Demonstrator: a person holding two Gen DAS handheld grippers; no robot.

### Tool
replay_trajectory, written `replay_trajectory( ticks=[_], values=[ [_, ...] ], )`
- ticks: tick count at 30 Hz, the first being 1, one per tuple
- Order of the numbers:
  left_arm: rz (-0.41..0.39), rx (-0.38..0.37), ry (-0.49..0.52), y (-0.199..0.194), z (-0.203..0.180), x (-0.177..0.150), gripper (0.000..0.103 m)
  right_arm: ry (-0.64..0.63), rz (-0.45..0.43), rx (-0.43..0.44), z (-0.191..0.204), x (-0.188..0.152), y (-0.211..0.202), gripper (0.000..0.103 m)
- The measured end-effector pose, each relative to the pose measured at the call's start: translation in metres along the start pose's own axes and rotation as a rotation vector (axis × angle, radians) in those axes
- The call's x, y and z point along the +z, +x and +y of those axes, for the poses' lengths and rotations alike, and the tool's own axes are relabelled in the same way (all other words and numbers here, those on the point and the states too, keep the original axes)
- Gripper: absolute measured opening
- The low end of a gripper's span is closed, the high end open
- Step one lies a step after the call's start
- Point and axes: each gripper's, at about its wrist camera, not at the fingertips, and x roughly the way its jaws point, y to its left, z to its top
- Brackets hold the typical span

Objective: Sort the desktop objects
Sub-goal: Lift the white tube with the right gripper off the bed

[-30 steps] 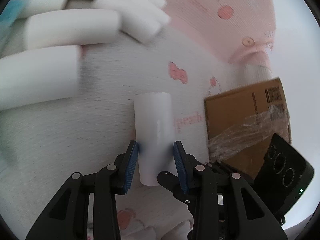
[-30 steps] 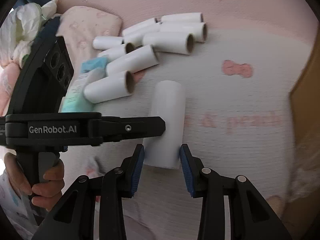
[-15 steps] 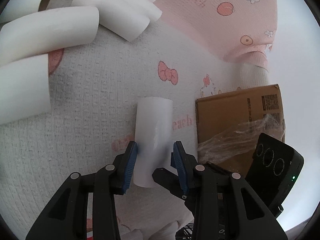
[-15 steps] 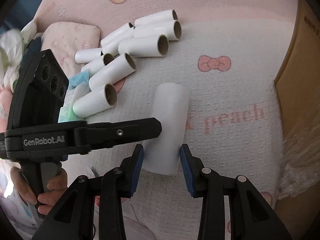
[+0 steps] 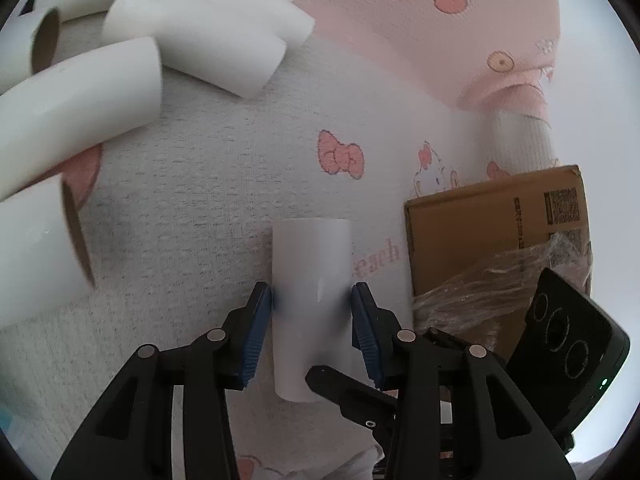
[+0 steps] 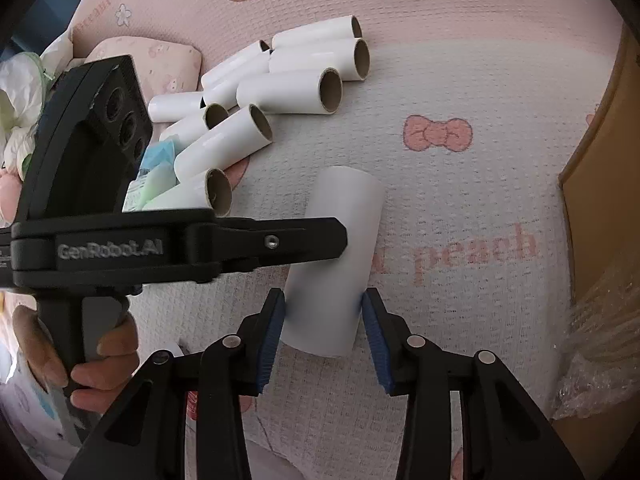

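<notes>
Though nearby, roll pile (image 6: 272, 88), cardboard box (image 5: 492, 232).

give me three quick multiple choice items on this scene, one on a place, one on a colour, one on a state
1. The brown cardboard box lies where, in the left wrist view?
A right of the held tube
B left of it
C under the pile

2. The claw pads are:
A red
B blue
C green

3. The white paper tube between the claws is:
A standing on end
B crushed flat
C whole, between both claws

Key: 1 A, the box sits right of the tube; 2 B, the pads look blue; 3 C, the left claw and right claw, jaws opening, flank an undented tube.
</notes>
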Motion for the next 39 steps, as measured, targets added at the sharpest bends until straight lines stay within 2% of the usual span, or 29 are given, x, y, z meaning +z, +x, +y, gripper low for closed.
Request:
replay_trajectory(
  ticks=[5, 9, 12, 18, 27, 34, 39],
  values=[
    [-0.026, -0.013, 0.013, -0.001, 0.001, -0.006, 0.045, 0.021, 0.016, 0.006, -0.004, 0.005, 0.003, 0.041],
    [-0.034, -0.031, -0.014, -0.003, 0.006, -0.007, 0.045, -0.005, 0.014, -0.008, -0.002, 0.01, 0.009, 0.045],
    [-0.036, -0.041, -0.02, -0.004, 0.008, -0.007, 0.045, -0.028, 0.012, -0.014, -0.001, 0.011, 0.011, 0.045],
    [-0.065, -0.024, 0.028, -0.015, -0.002, -0.012, 0.045, -0.076, 0.0, -0.035, 0.005, 0.009, 0.005, 0.045],
    [-0.211, 0.016, 0.211, -0.06, -0.055, -0.009, 0.049, -0.11, -0.121, 0.009, 0.021, 0.016, -0.041, 0.043],
    [-0.246, 0.004, 0.277, -0.079, -0.083, 0.001, 0.05, -0.127, -0.218, 0.009, 0.033, 0.022, -0.076, 0.043],
    [-0.255, 0.032, 0.358, -0.081, -0.111, -0.004, 0.05, -0.103, -0.278, 0.018, 0.027, 0.024, -0.095, 0.043]
  ],
)
